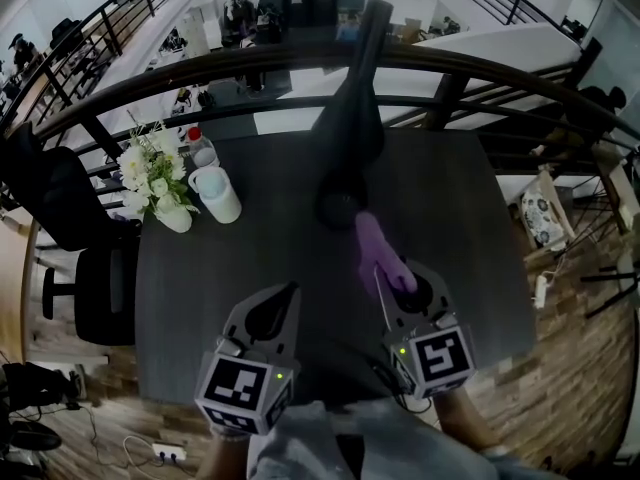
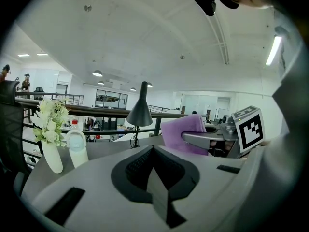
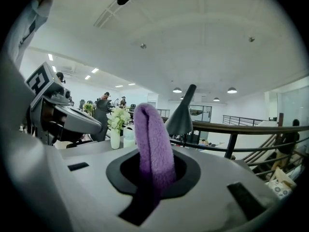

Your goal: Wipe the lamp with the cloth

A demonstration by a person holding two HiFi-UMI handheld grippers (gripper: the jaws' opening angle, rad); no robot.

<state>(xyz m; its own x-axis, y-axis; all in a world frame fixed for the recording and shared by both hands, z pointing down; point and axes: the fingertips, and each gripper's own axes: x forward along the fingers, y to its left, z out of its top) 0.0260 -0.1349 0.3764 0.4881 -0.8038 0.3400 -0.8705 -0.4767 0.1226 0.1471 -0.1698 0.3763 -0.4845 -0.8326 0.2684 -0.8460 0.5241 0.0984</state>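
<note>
A black lamp (image 1: pixel 352 128) with a cone shade stands on the dark table (image 1: pixel 470 238), its round base at the table's middle. My right gripper (image 1: pixel 396 276) is shut on a folded purple cloth (image 1: pixel 377 251), which sticks out forward toward the lamp's base without touching it. In the right gripper view the cloth (image 3: pixel 152 146) rises between the jaws, with the lamp's shade (image 3: pixel 181 117) just behind it. To the left of it, my left gripper (image 1: pixel 287 293) is shut and holds nothing. From the left gripper view the lamp (image 2: pixel 140 111) stands ahead and the cloth (image 2: pixel 181 132) is at the right.
At the table's far left corner stand a vase of white flowers (image 1: pixel 152 183), a white jug (image 1: pixel 218 196) and a red-capped bottle (image 1: pixel 201 148). A black office chair (image 1: pixel 70 238) is beside the table's left edge. A dark railing (image 1: pixel 250 63) curves behind the table.
</note>
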